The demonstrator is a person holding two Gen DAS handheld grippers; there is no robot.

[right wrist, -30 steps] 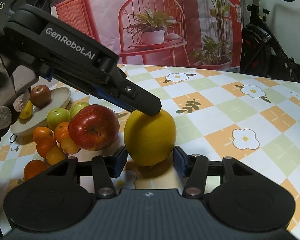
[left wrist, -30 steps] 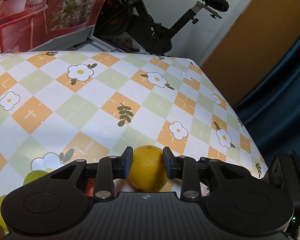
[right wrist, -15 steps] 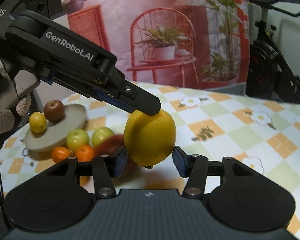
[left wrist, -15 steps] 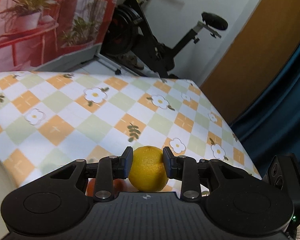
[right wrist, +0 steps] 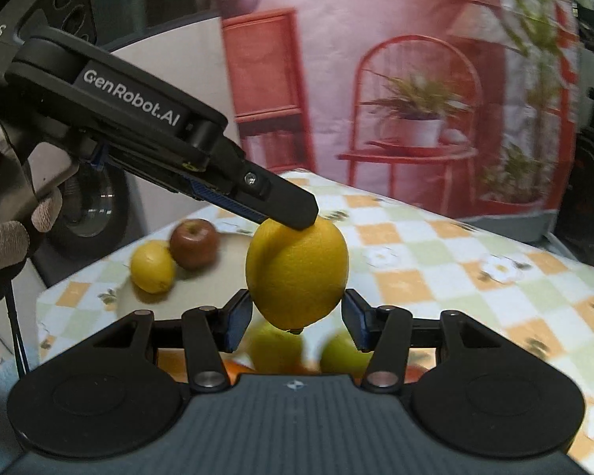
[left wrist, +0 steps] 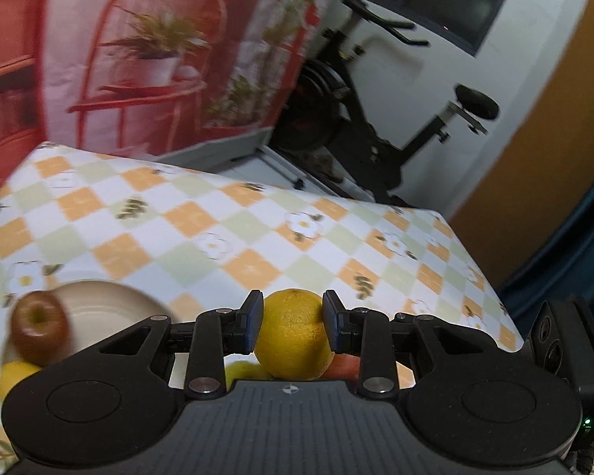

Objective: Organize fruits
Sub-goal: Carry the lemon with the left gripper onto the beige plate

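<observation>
My left gripper (left wrist: 293,312) is shut on a large yellow lemon (left wrist: 293,336) and holds it in the air above the table. In the right wrist view the same lemon (right wrist: 297,273) hangs under the left gripper's finger (right wrist: 281,202). My right gripper (right wrist: 297,318) is open just below and around the lemon, with gaps on both sides. A beige plate (left wrist: 111,304) at the left holds a red apple (left wrist: 39,324) and a small lemon (left wrist: 14,380); they also show in the right wrist view (right wrist: 194,243) (right wrist: 152,265).
Green apples (right wrist: 275,348) and oranges lie on the checked tablecloth (left wrist: 257,237) under the grippers, mostly hidden. An exercise bike (left wrist: 376,126) stands beyond the table's far edge. A printed backdrop (right wrist: 415,79) hangs behind.
The left gripper has lifted the lemon off the table and carried it leftwards, nearer the plate. The right gripper has followed, still open around it. The fruit pile has dropped below view.
</observation>
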